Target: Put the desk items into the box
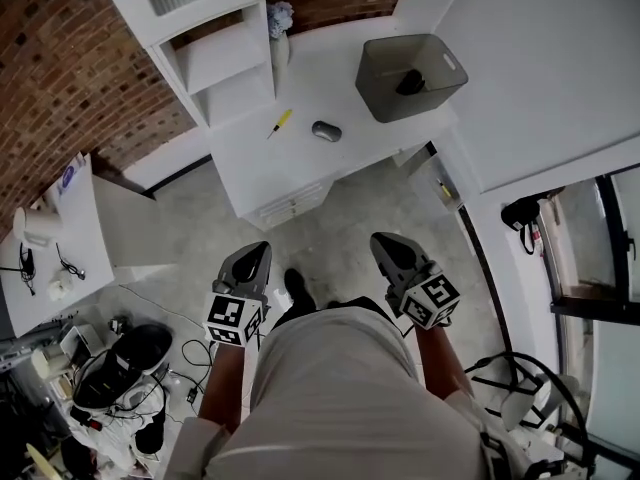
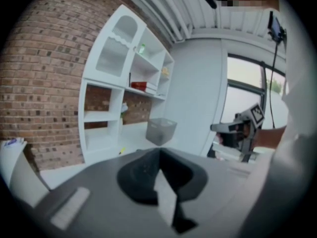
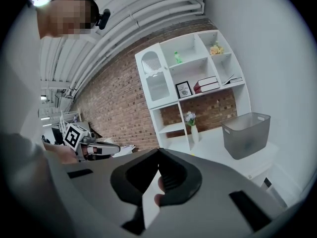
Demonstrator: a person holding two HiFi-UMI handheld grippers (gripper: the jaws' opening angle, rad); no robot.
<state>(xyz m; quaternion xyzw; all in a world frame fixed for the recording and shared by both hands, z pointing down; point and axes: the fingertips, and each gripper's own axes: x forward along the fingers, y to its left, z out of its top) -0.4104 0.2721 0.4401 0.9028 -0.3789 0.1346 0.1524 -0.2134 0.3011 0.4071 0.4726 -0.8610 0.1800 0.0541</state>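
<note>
White worktop [image 1: 318, 78] ahead of you carries the grey box [image 1: 408, 76], with a mouse [image 1: 326, 131] and slim yellow tool [image 1: 279, 123] outside it. Your left hand-held gripper [image 1: 254, 256] and right hand-held gripper [image 1: 386, 246] are closed and empty, well short of them.

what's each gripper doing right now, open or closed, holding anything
left gripper: closed, holding nothing
right gripper: closed, holding nothing

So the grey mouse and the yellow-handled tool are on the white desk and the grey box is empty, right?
Not quite: the grey box isn't empty. The head view shows a dark object already inside it. The grey mouse and the yellow-handled tool are on the white desk, as you said.
</note>
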